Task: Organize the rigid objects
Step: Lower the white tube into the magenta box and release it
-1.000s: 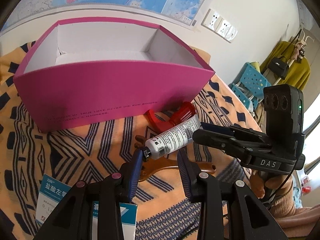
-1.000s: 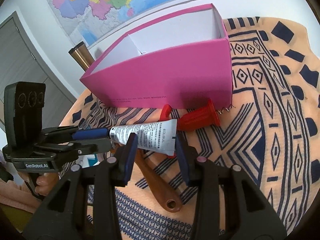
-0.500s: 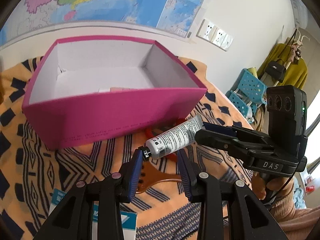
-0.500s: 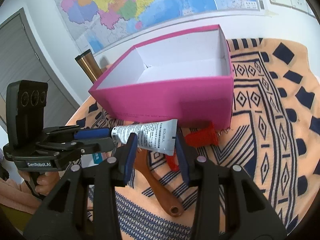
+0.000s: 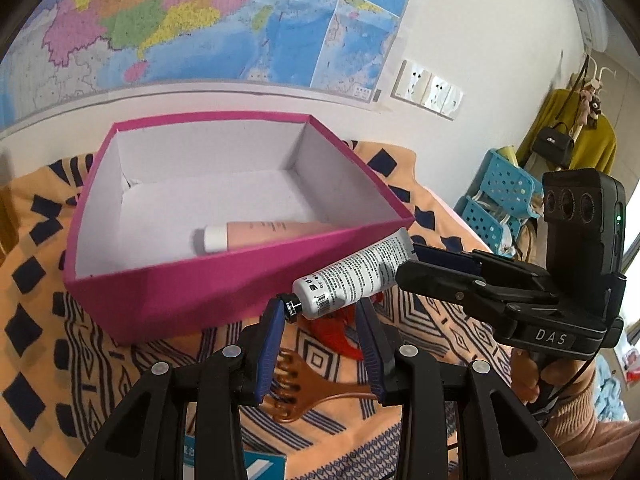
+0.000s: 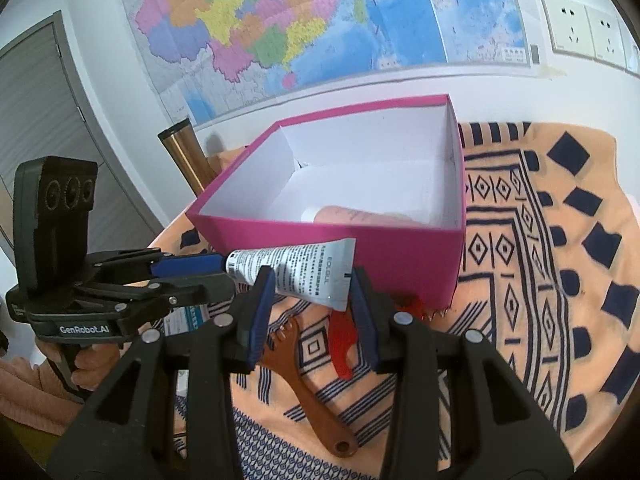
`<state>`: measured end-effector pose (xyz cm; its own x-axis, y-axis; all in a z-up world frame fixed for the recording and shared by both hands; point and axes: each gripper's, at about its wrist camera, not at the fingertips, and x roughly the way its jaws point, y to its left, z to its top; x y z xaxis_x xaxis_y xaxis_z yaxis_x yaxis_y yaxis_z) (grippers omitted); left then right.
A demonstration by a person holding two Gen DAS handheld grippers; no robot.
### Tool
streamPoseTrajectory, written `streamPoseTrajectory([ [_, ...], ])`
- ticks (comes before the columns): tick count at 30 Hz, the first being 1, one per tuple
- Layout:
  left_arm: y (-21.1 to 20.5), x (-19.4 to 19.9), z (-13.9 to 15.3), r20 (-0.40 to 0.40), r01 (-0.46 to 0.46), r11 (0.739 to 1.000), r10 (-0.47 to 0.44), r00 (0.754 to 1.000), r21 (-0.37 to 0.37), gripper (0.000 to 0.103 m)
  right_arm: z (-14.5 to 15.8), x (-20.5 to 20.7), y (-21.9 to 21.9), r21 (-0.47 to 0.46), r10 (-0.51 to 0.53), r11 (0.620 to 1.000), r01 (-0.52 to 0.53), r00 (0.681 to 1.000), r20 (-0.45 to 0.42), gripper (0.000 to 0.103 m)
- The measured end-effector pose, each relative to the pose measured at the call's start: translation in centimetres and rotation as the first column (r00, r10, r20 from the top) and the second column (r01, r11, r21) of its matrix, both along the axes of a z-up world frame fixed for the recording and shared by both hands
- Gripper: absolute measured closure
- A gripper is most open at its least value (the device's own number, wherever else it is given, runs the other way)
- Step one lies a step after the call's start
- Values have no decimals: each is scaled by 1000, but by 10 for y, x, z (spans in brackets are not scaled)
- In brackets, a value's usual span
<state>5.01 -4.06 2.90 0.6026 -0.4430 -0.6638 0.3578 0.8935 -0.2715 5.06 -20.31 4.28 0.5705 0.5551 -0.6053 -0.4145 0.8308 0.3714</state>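
Since a second ago, both of your grippers have risen together, carrying the white tube (image 5: 354,276) up off the patterned cloth (image 6: 560,280) until it hangs level with the near rim of the pink box (image 5: 224,276).

Your left gripper (image 5: 320,344) has narrow jaws clamped on the tube's black cap end. Your right gripper (image 6: 310,312) has narrow jaws holding the flat crimped end. The tube spans the gap between them, roughly level and clear of the cloth.

Just beyond the tube stands the open pink box, white inside, with a peach tube (image 5: 260,234) already lying on its floor. Below the jaws, on the cloth, lie a brown wooden comb (image 6: 308,380) and a red plastic piece (image 6: 344,340).

To do this step well, lift until the tube is clear of the box's near wall, carry both hands forward together so neither end twists, then lower it beside the peach tube before you release. A small printed carton (image 5: 256,464) sits at the near edge of the cloth.
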Motion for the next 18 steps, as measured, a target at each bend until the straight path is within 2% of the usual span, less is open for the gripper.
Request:
streamPoseTrajectory([
  [18,2,35,18,41,-30,999,29,999,22,67,15,31,2,-21,-4,1000,5,999,54,61],
])
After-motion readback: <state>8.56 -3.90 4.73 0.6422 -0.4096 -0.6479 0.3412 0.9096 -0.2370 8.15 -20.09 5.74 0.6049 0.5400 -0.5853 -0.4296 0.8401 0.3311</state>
